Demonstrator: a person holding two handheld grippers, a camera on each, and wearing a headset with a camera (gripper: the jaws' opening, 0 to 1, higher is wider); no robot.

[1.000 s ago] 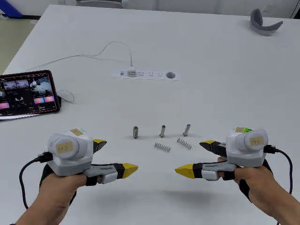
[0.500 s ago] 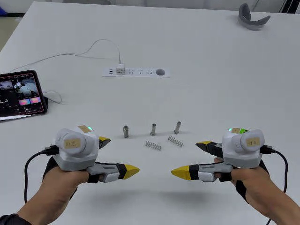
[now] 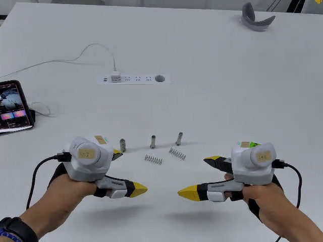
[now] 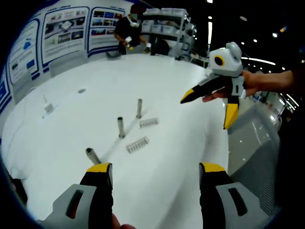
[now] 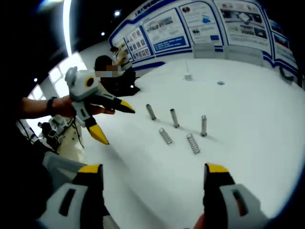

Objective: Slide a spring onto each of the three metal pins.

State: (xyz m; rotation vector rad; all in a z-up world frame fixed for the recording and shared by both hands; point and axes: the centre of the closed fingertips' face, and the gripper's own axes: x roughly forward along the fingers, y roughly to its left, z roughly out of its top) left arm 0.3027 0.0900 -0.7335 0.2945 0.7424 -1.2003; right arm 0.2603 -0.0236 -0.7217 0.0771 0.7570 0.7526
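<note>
Two loose coils of fine wire are lying on the matte white tabletop. The first spring is lying just nearer the person than the middle pin, and the second spring is lying to that pin's near right. The middle pin is standing upright between the left pin and the right pin; all three are short grey metal cylinders.

The yellow-tipped left gripper and right gripper are hovering nearer than the middle pin, one on either side, with jaws spread wide and gripping nothing.

The head view is showing a white power strip beyond the middle pin and a tablet far to its left. The gripper views are showing the room instead: wall posters, shelving, a standing person and a seated person.
</note>
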